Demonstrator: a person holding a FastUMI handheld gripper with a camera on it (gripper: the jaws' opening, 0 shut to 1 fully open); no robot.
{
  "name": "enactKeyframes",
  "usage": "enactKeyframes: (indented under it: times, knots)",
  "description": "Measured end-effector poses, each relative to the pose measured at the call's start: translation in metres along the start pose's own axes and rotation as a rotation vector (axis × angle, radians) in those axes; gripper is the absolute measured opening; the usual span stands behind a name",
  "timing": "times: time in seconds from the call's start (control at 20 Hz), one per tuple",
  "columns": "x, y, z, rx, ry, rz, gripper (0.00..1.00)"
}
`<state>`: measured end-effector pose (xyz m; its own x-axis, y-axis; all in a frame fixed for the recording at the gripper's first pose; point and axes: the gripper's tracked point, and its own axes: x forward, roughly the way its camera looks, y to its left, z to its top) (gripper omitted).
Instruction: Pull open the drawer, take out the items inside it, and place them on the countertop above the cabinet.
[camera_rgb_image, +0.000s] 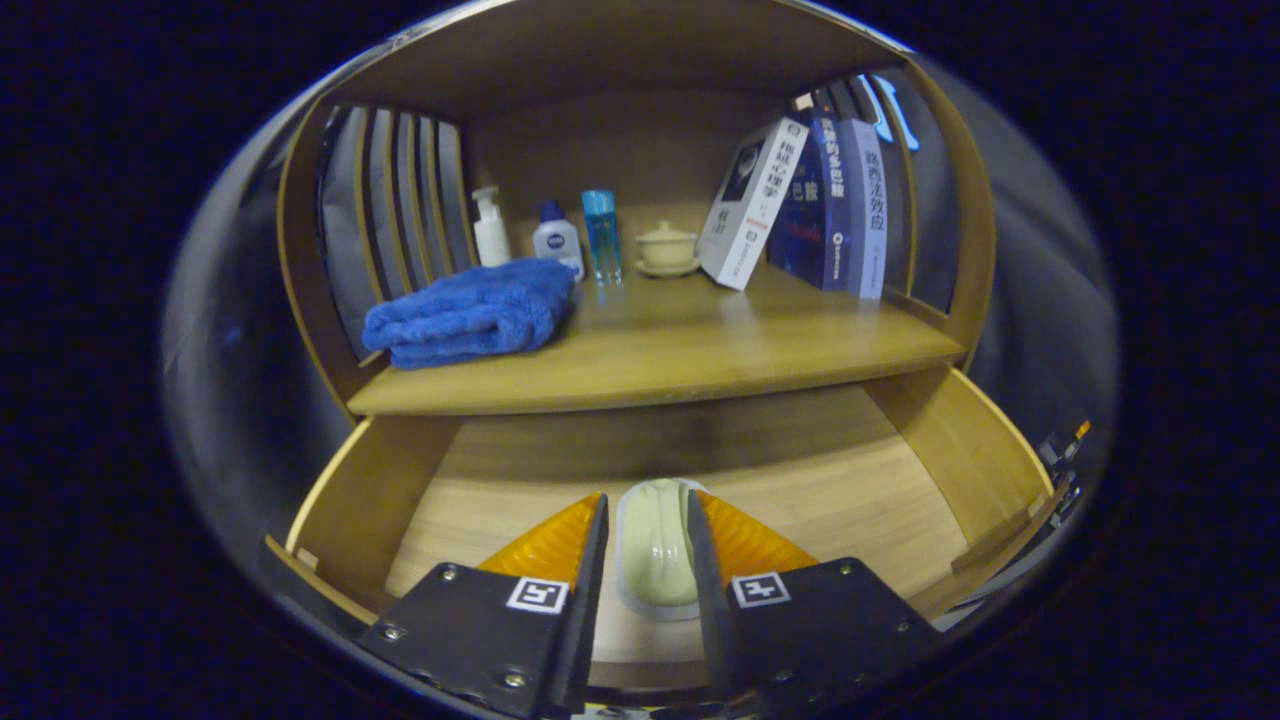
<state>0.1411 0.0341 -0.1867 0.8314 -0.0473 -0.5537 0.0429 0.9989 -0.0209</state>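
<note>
The scene is dimly lit in a warm tone, with the brightest patch on the worktop (680, 340) in front of the books (800, 205) and a dark band of shadow across the back of the open drawer (960, 450) under the worktop's front edge. A soft sheen lies on the worktop near the blue bottle (601, 235), and the cabinet's back wall falls into gloom. Fisheye distortion bows the cabinet's side posts and the drawer's walls outward, the outer parts are smeared and hazy, and the centre is fairly sharp.
</note>
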Motion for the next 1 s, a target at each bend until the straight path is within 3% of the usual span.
enactKeyframes:
  times: [0.4,0.45,0.5,0.6,0.7,1.0]
  knots:
    - [0.025,-0.005,-0.036,-0.052,0.201,-0.010,0.45]
    - [0.029,-0.005,-0.037,-0.056,0.204,0.002,0.33]
    - [0.025,-0.004,-0.033,-0.054,0.196,0.006,0.21]
    - [0.023,-0.001,-0.028,-0.054,0.164,0.008,0.21]
    - [0.019,0.002,-0.027,-0.069,0.150,0.021,0.14]
    - [-0.013,0.006,0.001,-0.059,0.050,0.032,0.14]
